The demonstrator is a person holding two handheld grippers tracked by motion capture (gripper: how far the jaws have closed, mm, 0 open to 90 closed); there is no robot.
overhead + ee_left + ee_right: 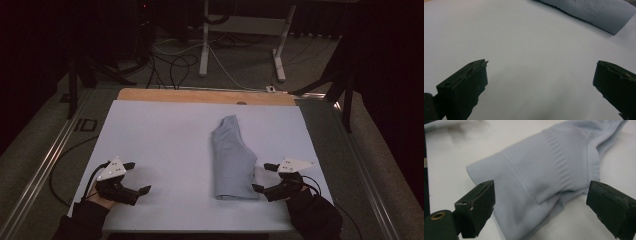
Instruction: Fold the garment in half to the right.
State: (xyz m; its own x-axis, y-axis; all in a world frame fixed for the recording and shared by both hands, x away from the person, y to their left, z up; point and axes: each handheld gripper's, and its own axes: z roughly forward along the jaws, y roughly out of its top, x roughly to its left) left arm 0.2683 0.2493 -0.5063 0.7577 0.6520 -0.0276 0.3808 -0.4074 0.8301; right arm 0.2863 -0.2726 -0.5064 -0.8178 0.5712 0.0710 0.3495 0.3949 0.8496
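Dim room, cables on floor behind pale desk (pixel 160 135). Folded light-blue ribbed garment (pixel 233 157) right of centre, lying flat. Right claw (pixel 265 178) spread just beside it; left claw (pixel 138 177) spread, lower left.

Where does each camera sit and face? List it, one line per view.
High view: above the table, looking forward and down on the pale blue folded fabric garment, both gloved hands, left gripper and right gripper.
Left gripper view: between open black fingers, over white tabletop.
Right gripper view: fingers flanking garment.
All share the garment.
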